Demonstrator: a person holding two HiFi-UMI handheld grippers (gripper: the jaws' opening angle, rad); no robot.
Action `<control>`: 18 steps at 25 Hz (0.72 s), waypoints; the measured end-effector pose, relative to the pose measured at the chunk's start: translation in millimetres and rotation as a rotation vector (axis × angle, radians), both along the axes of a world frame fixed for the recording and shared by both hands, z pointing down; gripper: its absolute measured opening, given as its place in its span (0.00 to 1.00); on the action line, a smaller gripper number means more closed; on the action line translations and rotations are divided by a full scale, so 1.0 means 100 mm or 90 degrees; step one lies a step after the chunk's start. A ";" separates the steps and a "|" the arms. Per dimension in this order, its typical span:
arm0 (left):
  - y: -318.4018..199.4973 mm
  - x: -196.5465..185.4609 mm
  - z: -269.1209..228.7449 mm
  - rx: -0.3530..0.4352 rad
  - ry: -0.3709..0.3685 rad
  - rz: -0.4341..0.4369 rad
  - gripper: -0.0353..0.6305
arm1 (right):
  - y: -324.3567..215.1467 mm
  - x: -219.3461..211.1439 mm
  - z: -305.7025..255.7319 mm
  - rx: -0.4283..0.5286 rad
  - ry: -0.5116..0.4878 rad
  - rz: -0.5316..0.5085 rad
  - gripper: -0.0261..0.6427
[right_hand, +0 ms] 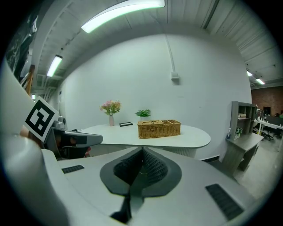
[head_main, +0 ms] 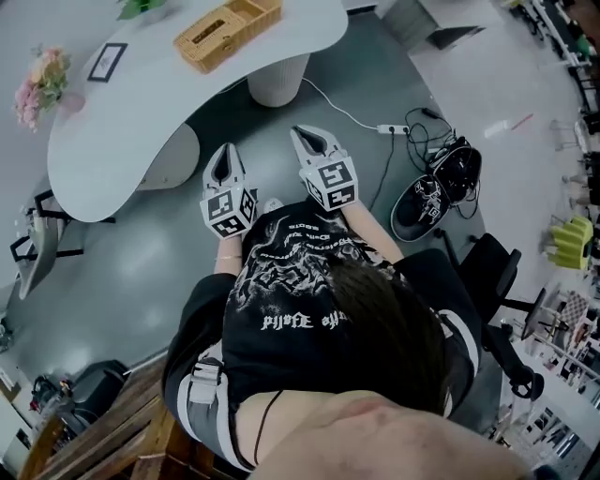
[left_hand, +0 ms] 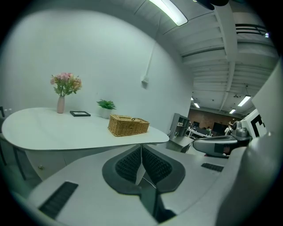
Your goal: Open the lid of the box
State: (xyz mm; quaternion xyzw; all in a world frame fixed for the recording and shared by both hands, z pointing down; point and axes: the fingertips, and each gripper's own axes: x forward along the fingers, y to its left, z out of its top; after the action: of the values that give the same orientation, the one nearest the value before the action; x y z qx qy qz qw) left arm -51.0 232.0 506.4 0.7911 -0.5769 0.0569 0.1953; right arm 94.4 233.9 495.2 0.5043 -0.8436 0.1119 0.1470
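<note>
A woven wicker box point(head_main: 228, 32) with a lidded part and open compartments stands on the white rounded table point(head_main: 141, 112). It also shows far ahead in the left gripper view, box point(left_hand: 128, 125), and in the right gripper view, box point(right_hand: 158, 128). Both grippers are held in front of the person's chest, well short of the table. The left gripper point(head_main: 223, 167) is shut with nothing between its jaws. The right gripper point(head_main: 312, 145) is shut and empty too.
Pink flowers in a vase point(head_main: 39, 82), a black picture frame point(head_main: 107, 61) and a small green plant point(head_main: 139, 7) share the table. A power strip point(head_main: 394, 128) with cables and a black bag point(head_main: 441, 186) lie on the grey floor at right. A chair point(head_main: 497, 281) stands beside the person.
</note>
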 end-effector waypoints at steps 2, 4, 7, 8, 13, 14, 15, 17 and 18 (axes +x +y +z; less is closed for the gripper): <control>-0.04 -0.02 0.03 -0.006 0.002 -0.001 0.09 | -0.04 0.03 0.04 -0.007 0.001 0.009 0.08; -0.09 -0.01 0.06 -0.012 0.007 0.000 0.09 | -0.10 0.07 0.04 -0.012 0.001 0.018 0.08; -0.19 0.01 0.09 -0.019 0.007 -0.001 0.09 | -0.22 0.10 0.03 -0.011 -0.002 0.020 0.08; -0.21 0.03 0.11 -0.019 0.006 -0.004 0.09 | -0.25 0.12 0.05 -0.012 -0.003 0.017 0.08; -0.30 0.16 0.16 -0.012 0.007 -0.016 0.09 | -0.39 0.20 0.16 -0.014 -0.010 -0.002 0.08; -0.33 0.16 0.16 -0.013 0.007 -0.024 0.09 | -0.46 0.20 0.17 -0.014 -0.013 -0.009 0.08; -0.37 0.15 0.17 -0.015 0.005 -0.036 0.09 | -0.54 0.19 0.17 -0.014 -0.017 -0.020 0.08; -0.47 0.16 0.20 -0.019 0.000 -0.059 0.09 | -0.76 0.21 0.18 -0.014 -0.026 -0.039 0.08; -0.53 0.18 0.20 -0.020 -0.001 -0.066 0.09 | -0.86 0.22 0.17 -0.013 -0.031 -0.047 0.08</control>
State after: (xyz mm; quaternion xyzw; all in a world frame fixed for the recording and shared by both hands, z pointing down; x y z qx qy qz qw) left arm -32.9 178.7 526.8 0.7569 -0.6161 0.0564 0.2103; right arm 116.8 147.6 512.4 0.4684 -0.8637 0.1275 0.1357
